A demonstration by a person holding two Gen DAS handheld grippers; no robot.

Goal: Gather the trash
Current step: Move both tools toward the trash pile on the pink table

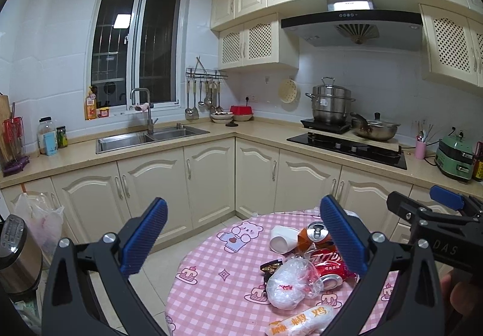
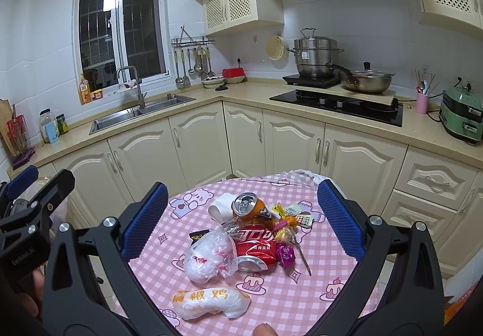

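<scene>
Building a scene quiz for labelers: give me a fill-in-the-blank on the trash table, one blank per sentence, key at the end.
1. The trash lies on a round table with a pink ____ cloth.
2. The orange can leans against a white ____.
3. Both the left gripper and the right gripper are ____ and hold nothing.
4. The crushed can is ____ in colour.

Missing words: checkered; cup; open; red

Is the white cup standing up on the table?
No, the white paper cup lies on its side on the pink checked tablecloth, right beside the orange soda can.
</scene>
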